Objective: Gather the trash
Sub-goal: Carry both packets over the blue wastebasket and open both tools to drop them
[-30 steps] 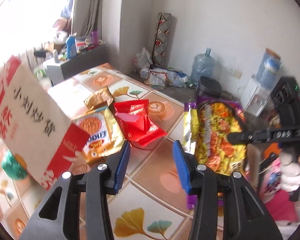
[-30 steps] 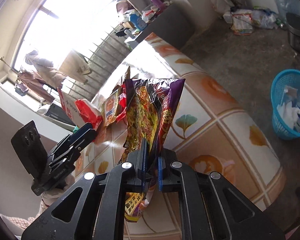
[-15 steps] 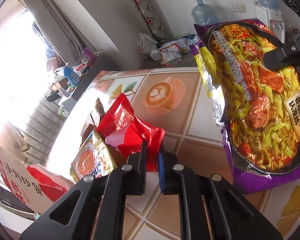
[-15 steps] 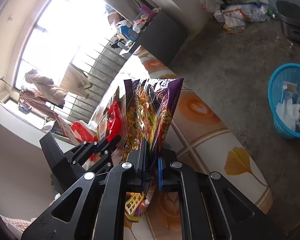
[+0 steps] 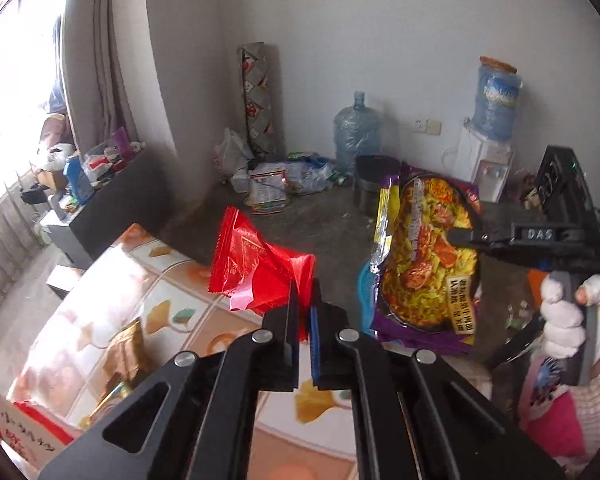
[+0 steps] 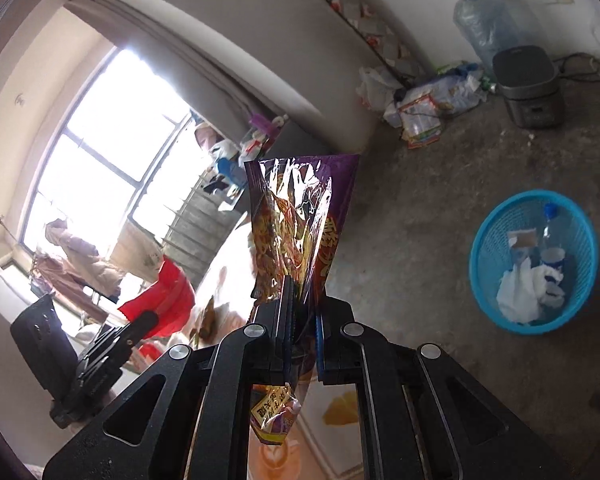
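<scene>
A: What has the left gripper (image 5: pixel 304 312) got?

B: A red wrapper (image 5: pixel 256 272). The jaws are pinched almost together on its lower corner, and it hangs in the air above the far edge of the tiled table (image 5: pixel 172 292).

A: And the right gripper (image 6: pixel 302 316)?

B: Its jaws are clamped tight on a purple noodle packet (image 6: pixel 300 224), which stands upright above them; the packet's bottom end pokes out below the jaws. In the left camera that packet (image 5: pixel 424 256) is held up off the table, to the right of the red wrapper.

A: Where is the blue basket (image 6: pixel 496 224)?

B: On the concrete floor, right of the table and apart from it, with a bottle (image 6: pixel 550 236) and crumpled white paper (image 6: pixel 518 292) inside.

A: Anything left on the table?

B: A gold wrapper (image 5: pixel 126 350) and a cardboard box (image 5: pixel 20 432) at its left side.
</scene>
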Demonstrator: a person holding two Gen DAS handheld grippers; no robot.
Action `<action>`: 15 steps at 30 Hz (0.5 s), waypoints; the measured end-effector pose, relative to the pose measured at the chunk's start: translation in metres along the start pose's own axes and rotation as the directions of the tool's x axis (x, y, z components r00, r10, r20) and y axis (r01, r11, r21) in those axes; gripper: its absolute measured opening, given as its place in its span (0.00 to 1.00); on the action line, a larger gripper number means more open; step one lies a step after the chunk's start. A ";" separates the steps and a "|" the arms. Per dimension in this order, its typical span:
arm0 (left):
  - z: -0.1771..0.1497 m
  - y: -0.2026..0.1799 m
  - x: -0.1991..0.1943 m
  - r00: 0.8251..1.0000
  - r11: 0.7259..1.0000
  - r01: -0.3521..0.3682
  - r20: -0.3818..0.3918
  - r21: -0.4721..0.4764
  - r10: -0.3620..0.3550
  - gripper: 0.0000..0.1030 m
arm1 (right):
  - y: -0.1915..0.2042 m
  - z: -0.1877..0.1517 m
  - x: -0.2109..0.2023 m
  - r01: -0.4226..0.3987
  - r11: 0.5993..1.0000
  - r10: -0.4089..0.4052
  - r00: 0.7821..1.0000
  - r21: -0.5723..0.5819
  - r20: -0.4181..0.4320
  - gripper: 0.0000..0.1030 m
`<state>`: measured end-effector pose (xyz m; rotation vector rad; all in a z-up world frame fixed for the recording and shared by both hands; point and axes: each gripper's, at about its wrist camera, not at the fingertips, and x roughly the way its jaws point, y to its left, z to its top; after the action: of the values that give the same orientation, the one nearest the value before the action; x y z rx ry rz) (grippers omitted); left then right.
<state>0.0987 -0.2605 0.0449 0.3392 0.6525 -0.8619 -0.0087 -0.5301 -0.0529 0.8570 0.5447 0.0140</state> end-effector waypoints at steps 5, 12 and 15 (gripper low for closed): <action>0.050 -0.039 0.054 0.963 0.960 0.258 -0.047 -0.113 -0.264 0.03 | -0.042 0.013 -0.034 0.301 0.952 -0.305 0.940 0.054 0.151 0.07; 0.059 -0.104 0.186 0.856 0.894 0.380 -0.276 -0.237 -0.437 0.04 | -0.105 0.008 -0.012 0.485 0.859 -0.504 0.857 0.162 0.105 0.07; 0.054 -0.137 0.239 0.844 0.923 0.349 -0.374 -0.163 -0.385 0.05 | -0.135 0.009 0.008 0.518 0.829 -0.539 0.841 0.209 0.053 0.08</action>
<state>0.1258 -0.5140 -0.0732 0.3165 1.1634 -1.1396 -0.0252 -0.6240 -0.1490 0.8578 0.6732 -0.6026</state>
